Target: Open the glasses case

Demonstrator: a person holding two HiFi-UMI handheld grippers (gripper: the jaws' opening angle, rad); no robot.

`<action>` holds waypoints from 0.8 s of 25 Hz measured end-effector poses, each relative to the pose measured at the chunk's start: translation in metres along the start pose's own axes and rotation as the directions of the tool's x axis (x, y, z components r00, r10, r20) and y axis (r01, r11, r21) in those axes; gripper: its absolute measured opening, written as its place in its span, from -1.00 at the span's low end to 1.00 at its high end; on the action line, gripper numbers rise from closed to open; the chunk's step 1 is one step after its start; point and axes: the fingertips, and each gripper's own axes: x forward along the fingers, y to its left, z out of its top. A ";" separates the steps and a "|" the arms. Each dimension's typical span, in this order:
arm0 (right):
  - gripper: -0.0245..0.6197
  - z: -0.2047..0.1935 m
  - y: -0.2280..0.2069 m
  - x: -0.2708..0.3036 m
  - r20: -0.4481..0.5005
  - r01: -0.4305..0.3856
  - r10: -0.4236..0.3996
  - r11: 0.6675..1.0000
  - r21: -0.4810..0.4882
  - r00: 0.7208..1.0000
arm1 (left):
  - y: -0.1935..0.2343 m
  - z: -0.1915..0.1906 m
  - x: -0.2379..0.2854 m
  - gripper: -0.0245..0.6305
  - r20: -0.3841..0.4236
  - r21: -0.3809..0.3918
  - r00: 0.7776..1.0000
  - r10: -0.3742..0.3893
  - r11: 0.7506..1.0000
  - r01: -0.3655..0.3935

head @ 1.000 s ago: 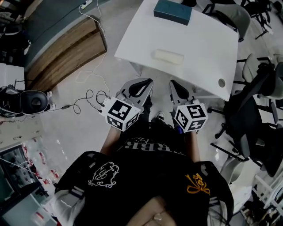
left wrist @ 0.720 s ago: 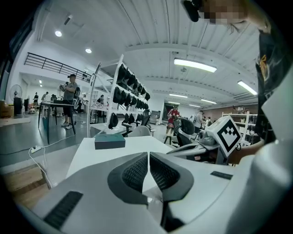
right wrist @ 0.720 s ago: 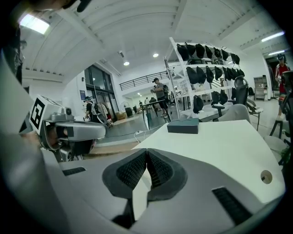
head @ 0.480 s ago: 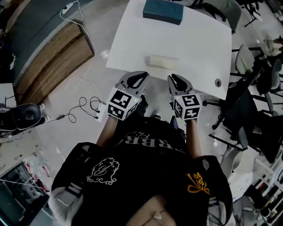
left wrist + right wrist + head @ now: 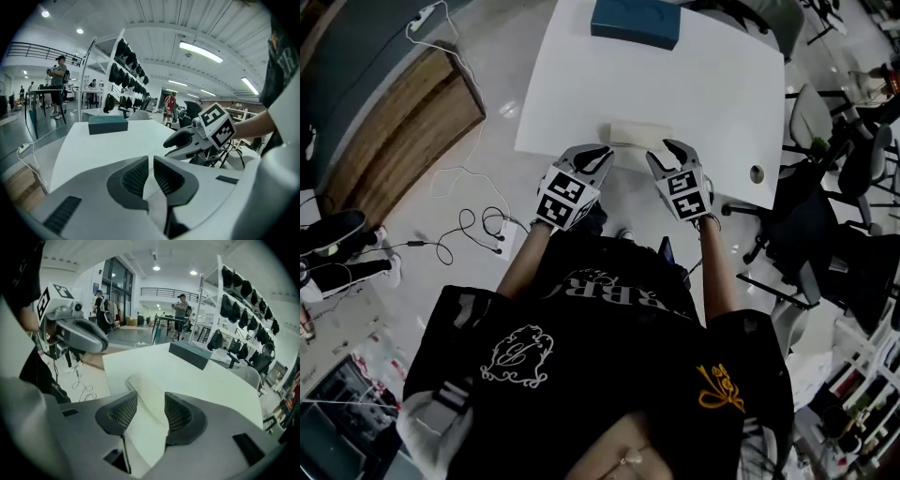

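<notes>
Black short sleeves give way to bare forearms stretched forward and down, side by side, toward the near edge of the white table. The left gripper slants down at that edge, its fingers pressed together with nothing between them. Beside it the right gripper also tips downward. Its jaws are opening, and one end of the cream glasses case shows in the gap between its fingers, with the pads clear of it. The case lies closed along the table's near edge, just ahead of both sets of fingertips. Well beyond them, at the far edge, sits a teal box.
</notes>
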 end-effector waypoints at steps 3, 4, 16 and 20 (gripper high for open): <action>-0.28 -0.015 -0.006 0.020 -0.059 -0.005 -0.002 0.994 -0.110 0.998 | 0.005 -0.011 0.016 -0.82 -0.026 0.002 0.999 -0.024 1.000 0.024; -0.27 -0.019 -0.007 0.025 -0.080 -0.008 -0.003 0.990 -0.139 0.997 | 0.006 -0.016 0.020 -0.81 -0.036 0.007 0.999 -0.032 0.999 0.032; -0.20 -0.046 -0.017 0.054 -0.223 0.001 -0.091 0.926 -0.377 0.971 | 0.031 -0.067 0.069 -0.53 -0.216 0.008 0.976 -0.039 0.999 0.042; -0.25 -0.046 -0.018 0.055 -0.223 0.015 -0.112 0.918 -0.397 0.968 | 0.037 -0.078 0.087 -0.53 -0.241 0.032 0.970 -0.032 0.999 0.041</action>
